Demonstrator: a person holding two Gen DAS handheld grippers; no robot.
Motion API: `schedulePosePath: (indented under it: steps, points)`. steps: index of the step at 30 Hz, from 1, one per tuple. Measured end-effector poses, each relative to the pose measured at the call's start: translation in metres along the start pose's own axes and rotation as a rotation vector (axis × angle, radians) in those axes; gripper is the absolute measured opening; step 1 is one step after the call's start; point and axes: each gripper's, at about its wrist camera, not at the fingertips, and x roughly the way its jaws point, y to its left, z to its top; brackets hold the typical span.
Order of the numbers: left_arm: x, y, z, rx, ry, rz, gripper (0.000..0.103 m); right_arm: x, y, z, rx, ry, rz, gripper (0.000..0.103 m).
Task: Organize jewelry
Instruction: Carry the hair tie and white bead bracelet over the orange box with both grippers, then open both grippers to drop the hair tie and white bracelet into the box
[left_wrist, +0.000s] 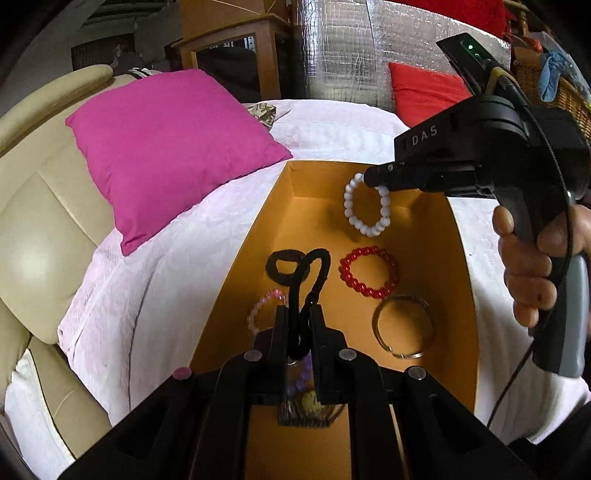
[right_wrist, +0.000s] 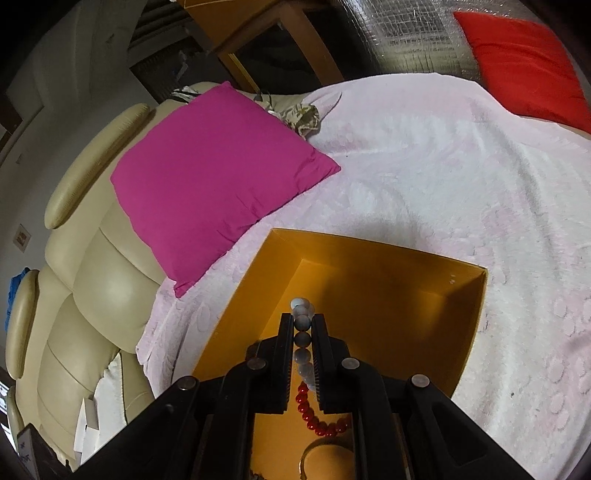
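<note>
Left wrist view: pale pink blanket (left_wrist: 221, 229) spread over a cream sofa (left_wrist: 40, 221), magenta cushion (left_wrist: 166, 144) resting at its far-left side, just beside the box corner. Orange box (left_wrist: 458, 295) sits open on the blanket and takes most of the near field.

Inside the box, 5 loose pieces show on the floor: metal bangle (left_wrist: 402, 326), red bead bracelet (left_wrist: 369, 273), black hair tie (left_wrist: 282, 266), pink bead bracelet (left_wrist: 264, 310) and, half hidden under the near fingers, a purple bead piece (left_wrist: 301, 380). Bangle and red bracelet lie just apart.

Right gripper (left_wrist: 369, 177), held by a hand (left_wrist: 532, 266), is clamped on a white bead bracelet (left_wrist: 365, 210) that hangs free over the far end of the box. Right wrist view confirms beads pinched in a row between the narrow jaws.

Left gripper (left_wrist: 299, 314) is closed on a black cord loop (left_wrist: 314, 273), which stands up above the black hair tie.

Risks, as I judge them:
- White bracelet is gripped on round beads; they could roll out of the pads and drop early, landing on the red bracelet and tangling.
- Swing of the hanging loop may carry it past the far wall on release.
- Black cord is soft; lowered carelessly it could settle over the hair tie or pink beads and snag.
- Both tools working over 1 box could collide.
</note>
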Motion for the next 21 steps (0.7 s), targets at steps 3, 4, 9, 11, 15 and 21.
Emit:
schedulePosePath:
  steps: [3,4,9,11,15,21]
  points:
    - [0.009,-0.003,0.006,0.009,0.005,0.019,0.011,0.004,-0.004,0.001,0.005,0.003,0.002,0.011]
    - [0.012,-0.004,0.007,0.008,0.008,0.021,0.011,0.004,-0.006,0.002,0.009,0.002,0.003,0.011]
    - [0.025,-0.009,0.014,0.019,0.024,0.040,0.011,0.005,-0.010,0.005,0.021,0.001,0.010,0.011]
    - [0.028,-0.010,0.016,0.019,0.030,0.046,0.011,0.007,-0.012,0.006,0.024,0.002,0.014,0.011]
    - [0.036,-0.012,0.018,0.020,0.042,0.059,0.011,0.010,-0.013,0.006,0.026,0.004,0.017,0.011]
    - [0.049,-0.015,0.021,0.027,0.069,0.077,0.012,0.017,-0.015,0.008,0.049,0.017,0.015,0.011]
